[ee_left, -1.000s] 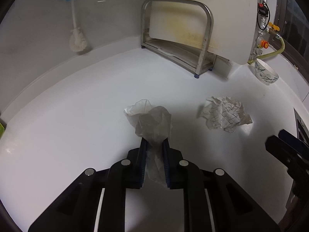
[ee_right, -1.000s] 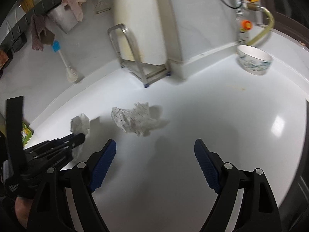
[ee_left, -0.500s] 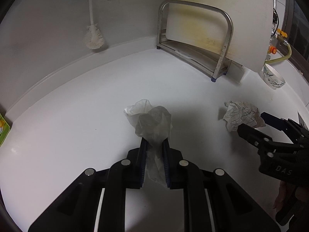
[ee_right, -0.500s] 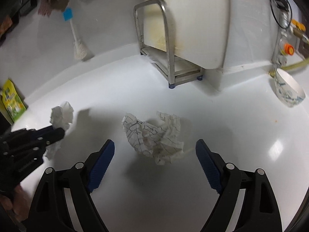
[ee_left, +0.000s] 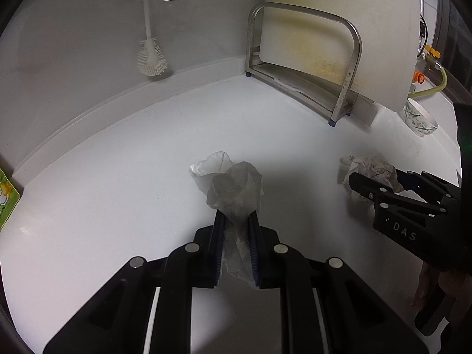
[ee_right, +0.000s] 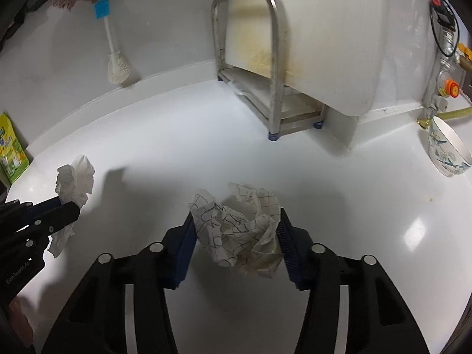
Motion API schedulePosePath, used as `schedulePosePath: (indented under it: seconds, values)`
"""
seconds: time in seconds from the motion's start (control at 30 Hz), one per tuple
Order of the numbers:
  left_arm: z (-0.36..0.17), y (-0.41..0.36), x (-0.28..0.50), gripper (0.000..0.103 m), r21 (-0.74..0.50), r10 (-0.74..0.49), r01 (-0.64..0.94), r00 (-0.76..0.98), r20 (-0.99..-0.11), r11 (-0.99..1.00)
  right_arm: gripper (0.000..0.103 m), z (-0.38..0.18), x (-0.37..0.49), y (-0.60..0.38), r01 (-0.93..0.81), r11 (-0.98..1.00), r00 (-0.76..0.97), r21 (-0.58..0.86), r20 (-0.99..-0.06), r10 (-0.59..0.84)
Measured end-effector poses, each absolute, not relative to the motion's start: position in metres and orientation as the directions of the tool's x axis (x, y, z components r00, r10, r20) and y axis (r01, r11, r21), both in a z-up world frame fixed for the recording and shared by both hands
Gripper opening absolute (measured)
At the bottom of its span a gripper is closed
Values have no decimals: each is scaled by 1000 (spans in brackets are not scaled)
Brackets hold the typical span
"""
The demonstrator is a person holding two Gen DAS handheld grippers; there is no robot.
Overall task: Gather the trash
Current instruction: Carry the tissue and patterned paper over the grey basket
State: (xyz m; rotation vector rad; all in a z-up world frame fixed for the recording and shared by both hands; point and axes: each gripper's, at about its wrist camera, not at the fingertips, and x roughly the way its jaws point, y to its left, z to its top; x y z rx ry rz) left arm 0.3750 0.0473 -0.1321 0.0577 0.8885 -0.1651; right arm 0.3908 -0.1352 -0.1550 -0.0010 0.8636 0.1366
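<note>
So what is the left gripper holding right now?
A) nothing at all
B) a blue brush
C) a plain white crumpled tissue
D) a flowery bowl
C: the left gripper has its blue pads pinched tight on a plain white crumpled tissue, while the brush leans on the wall and the bowl sits far off on the counter.

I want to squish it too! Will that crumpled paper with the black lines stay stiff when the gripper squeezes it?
Probably not: the lined paper is already creased, so it likely crushes further. It looks light, and its loose edges may flop between the right gripper pads.
</note>
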Motion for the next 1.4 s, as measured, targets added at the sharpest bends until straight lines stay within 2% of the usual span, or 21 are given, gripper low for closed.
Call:
schedulePosePath:
  seconds: [0.03, 0.23, 0.9, 1.4]
  values:
    - [-132, 48, 375, 16, -19, -119, 167, 619, -776, 986, 40, -154, 390, -134, -126, 990, 643, 57, -756, 125]
    - [-129, 54, 361, 16, -15, -115, 164, 622, -774, 986, 35, -151, 374, -129, -140, 987, 644, 75, -751, 148]
    - [-102, 52, 277, 16, -8, -164, 244, 628, -761, 970, 35, -111, 250, -137, -57, 984, 696, 171, -699, 162]
    - [-77, 18, 155, 16, -14, -235, 348, 601, -764, 938, 35, -92, 108, -160, 30, 983, 660, 181, -742, 117]
